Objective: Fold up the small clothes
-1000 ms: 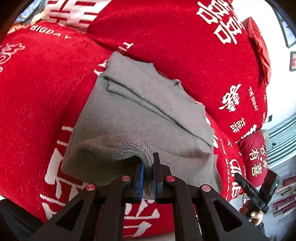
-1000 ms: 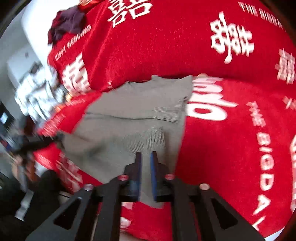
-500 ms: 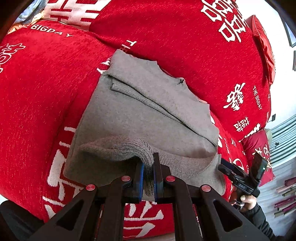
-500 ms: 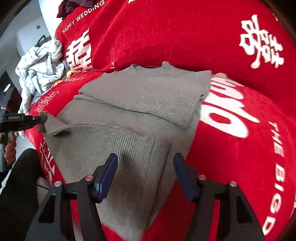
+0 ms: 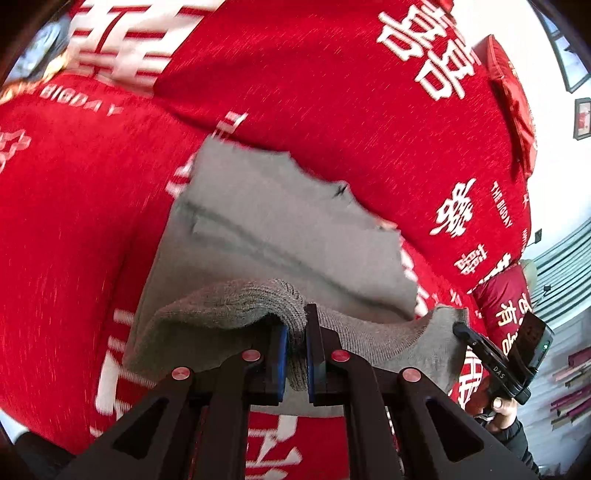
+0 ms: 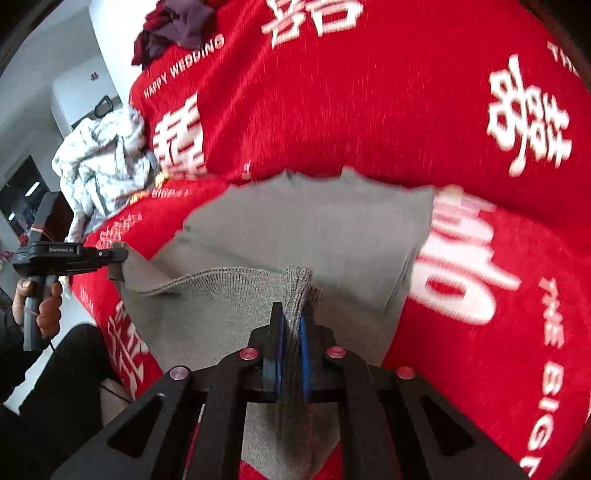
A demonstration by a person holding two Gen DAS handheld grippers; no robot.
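Note:
A grey knit sweater (image 5: 280,229) lies flat on the red sofa cover (image 5: 74,221), its sleeves folded in over the body. My left gripper (image 5: 295,325) is shut on the ribbed hem's left corner, raised off the cover. In the right wrist view my right gripper (image 6: 291,314) is shut on the hem's right corner of the sweater (image 6: 314,229). The hem hangs stretched between the two grippers. The right gripper (image 5: 460,326) shows in the left wrist view at the right. The left gripper (image 6: 120,254) appears at the left of the right wrist view.
A pile of white patterned clothes (image 6: 103,166) lies at the sofa's left end, and dark purple clothes (image 6: 173,26) sit on its back. A red cushion (image 5: 509,310) stands at the right end. The person's hand (image 6: 40,306) and dark-trousered leg (image 6: 66,369) are in front of the sofa.
The right gripper's jaws stood wide over the hem half a second ago and have now shut on its right corner. The left gripper has lifted its corner slightly.

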